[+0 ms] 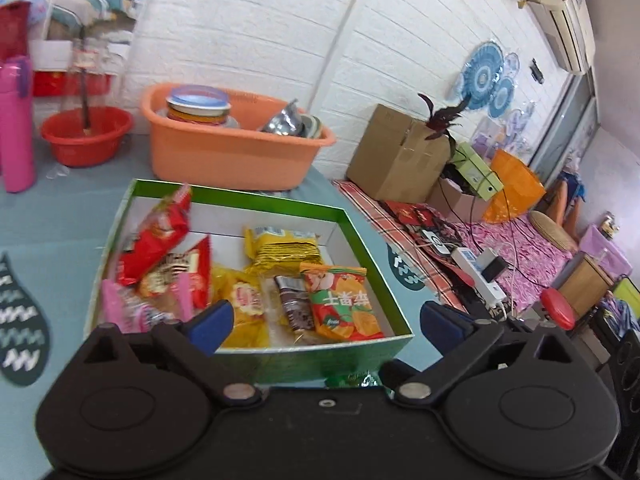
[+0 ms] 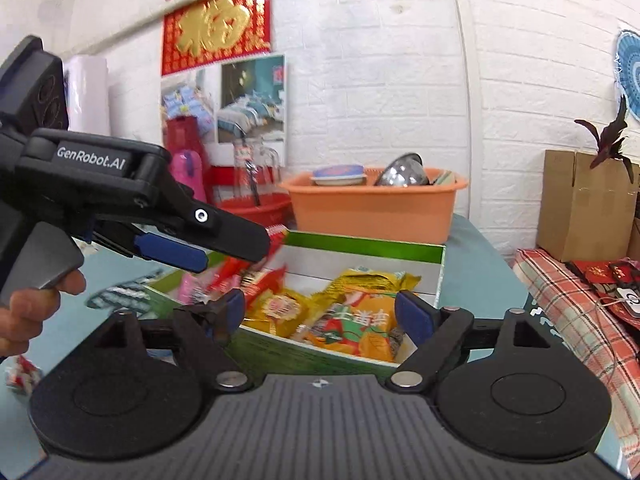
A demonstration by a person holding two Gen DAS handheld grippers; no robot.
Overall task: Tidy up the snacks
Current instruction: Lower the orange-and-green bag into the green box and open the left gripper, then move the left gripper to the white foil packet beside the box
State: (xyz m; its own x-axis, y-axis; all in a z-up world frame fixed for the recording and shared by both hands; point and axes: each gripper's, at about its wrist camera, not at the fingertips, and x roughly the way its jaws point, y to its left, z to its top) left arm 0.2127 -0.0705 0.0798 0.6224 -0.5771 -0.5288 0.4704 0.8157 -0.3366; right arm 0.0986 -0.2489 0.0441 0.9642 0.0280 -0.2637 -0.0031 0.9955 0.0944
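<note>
Nearest in the left wrist view, the left gripper (image 1: 326, 322) has its jaws wide apart with nothing between the blue pads; they hang just over the near wall of the green snack box (image 1: 280, 364). In the right wrist view the right gripper (image 2: 318, 314) is likewise spread wide and empty, straddling the box's near corner.

The box sits on the pale blue table at 12 o'clock from both grippers, its lid off, about half full. An orange-and-green crisp packet (image 1: 344, 304) lies flat at the near right, a small brown wrapper (image 1: 294, 300) beside it, yellow sachets (image 1: 244, 300) to the left, and a yellow biscuit pack (image 1: 286, 250) further back. A red packet (image 1: 156, 236) stands tilted at 10 o'clock, leaning on the left wall above pink wrappers (image 1: 132, 308); it looks poised to topple.

One red-and-white snack (image 2: 22, 374) lies outside the box at 8 o'clock in the right view, below the hand (image 2: 28, 312).

Risks, as I judge them: a low jaw could catch the light cardboard wall and drag the box, and a pinch on slick foil may slip. Beyond stands an orange basin (image 1: 224, 148).
</note>
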